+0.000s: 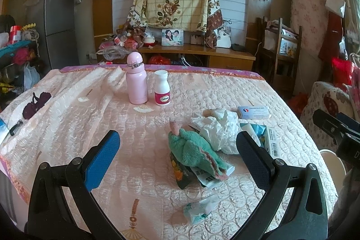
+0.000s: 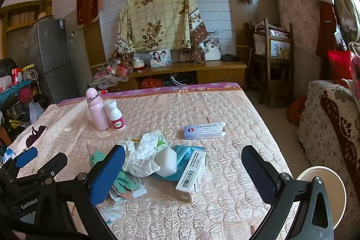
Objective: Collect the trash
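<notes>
**Nothing collected yet: the trash is all on the worktop**

We hold both grippers low over the near edge of the pink quilted worktop (image 1: 67,127). Our left gripper (image 1: 177,156) has its blue-padded fingers (image 1: 102,158) spread wide with nothing between them; our right gripper (image 2: 183,174) is equally wide and empty-handed.

As we judge it, the task has barely begun. The trash lies in a loose heap in the middle: a crumpled white paper wad (image 2: 144,156), a teal fuzzy cloth with pink edging (image 1: 195,152) lying over printed wrappers, a long white carton with a barcode (image 2: 191,174), and a small torn white-and-green wrapper (image 1: 198,209) nearer to us. A white-and-blue medicine box (image 2: 203,130) lies apart, farther back.

The pink insulated bottle (image 1: 136,80) and the white pill bottle with a magenta label (image 1: 162,88) stand upright, just beside each other, and look like keepers.

A round white bin rim (image 2: 324,190) shows beside the worktop on our right; we cannot see inside it.
</notes>
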{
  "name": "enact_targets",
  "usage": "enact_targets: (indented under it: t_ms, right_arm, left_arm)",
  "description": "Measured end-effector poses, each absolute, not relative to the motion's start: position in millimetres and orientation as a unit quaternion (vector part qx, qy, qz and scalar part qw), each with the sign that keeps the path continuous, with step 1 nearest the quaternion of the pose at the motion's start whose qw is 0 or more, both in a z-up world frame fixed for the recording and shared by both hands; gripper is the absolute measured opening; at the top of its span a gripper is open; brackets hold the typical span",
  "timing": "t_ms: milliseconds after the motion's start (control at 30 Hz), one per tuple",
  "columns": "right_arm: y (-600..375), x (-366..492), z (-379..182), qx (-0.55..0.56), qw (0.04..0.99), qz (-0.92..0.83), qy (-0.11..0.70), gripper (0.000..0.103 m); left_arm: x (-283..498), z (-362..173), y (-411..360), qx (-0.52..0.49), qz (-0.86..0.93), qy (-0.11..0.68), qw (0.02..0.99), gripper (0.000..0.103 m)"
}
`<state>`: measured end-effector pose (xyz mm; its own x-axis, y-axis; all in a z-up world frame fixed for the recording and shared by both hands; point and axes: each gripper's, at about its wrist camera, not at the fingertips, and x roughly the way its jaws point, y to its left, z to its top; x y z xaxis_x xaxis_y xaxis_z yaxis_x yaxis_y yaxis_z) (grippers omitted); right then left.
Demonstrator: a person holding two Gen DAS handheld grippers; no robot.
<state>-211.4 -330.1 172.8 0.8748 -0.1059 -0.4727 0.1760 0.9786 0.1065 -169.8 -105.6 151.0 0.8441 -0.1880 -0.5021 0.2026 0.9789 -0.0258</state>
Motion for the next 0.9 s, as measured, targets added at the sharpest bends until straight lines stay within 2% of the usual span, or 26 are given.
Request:
enact_targets:
  t_ms: [900]
  right_arm:
    - [-335.8,-206.2,162.7,0.074,0.961,-0.081,0.252,0.102]
  left_arm:
    - [-169.6,141.0,-110.9,0.009,-0.101,0.268,0.958,0.103]
